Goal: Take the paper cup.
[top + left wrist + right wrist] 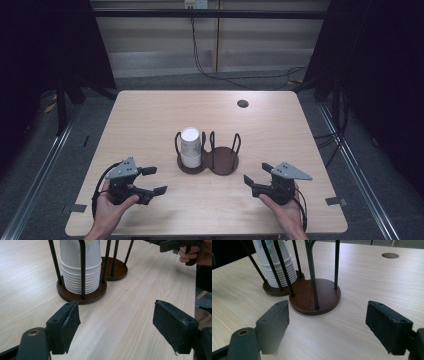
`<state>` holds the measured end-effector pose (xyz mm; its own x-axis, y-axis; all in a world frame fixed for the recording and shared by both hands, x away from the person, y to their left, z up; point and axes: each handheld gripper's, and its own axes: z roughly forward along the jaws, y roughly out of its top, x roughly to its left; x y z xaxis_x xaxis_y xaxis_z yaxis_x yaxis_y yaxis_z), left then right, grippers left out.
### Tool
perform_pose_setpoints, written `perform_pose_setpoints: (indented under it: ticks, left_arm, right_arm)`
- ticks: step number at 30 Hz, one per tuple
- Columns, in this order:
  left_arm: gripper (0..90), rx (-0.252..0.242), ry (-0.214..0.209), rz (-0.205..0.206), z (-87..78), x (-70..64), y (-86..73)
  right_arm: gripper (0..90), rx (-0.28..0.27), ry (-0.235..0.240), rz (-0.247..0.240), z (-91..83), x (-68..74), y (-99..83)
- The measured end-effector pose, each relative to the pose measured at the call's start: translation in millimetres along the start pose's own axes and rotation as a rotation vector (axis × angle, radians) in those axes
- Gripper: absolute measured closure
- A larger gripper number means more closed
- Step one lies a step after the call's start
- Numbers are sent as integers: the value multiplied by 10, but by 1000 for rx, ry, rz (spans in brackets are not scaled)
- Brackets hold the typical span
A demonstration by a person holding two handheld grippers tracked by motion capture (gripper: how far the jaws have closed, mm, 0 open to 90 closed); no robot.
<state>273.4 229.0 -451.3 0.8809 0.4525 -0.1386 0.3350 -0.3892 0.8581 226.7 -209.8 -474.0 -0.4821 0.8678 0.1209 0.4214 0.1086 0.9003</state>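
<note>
Black jaws wide apart on both grippers, nothing held; start of a cup pick.

Left gripper and right gripper rest low over the table, either side of the cup rack. Stack of paper cups stands upside down in the rack's left ring; right ring bare. Likely next: left gripper rises beside the stack, jaws straddling the top cup above the wire posts.

One cup stack, one two-bay holder.
</note>
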Motion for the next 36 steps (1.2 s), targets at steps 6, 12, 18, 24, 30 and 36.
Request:
perform_pose_setpoints:
  ticks: [6, 12, 18, 24, 30, 36]
  left_arm:
    - [215, 1, -10, -6, 13, 20, 1]
    - [206, -17, -17, -7, 13, -11, 27]
    - [163, -35, -11, 0, 4, -37, 99]
    - [198, -87, -11, 7, -19, -44, 174]
    - [319, -72, -44, 35, -10, -39, 284]
    - [365, -69, -56, 46, -3, -26, 388]
  right_arm:
    - [181, 9, 16, 8, 1, -15, -19]
    - [183, 15, 28, 14, 3, -12, -28]
    - [184, 4, 44, 3, -22, 44, -11]
    - [187, 10, 55, 1, -17, 82, -19]
    - [185, 7, 81, -10, -23, 109, -14]
    - [190, 16, 101, -23, -28, 146, -14]
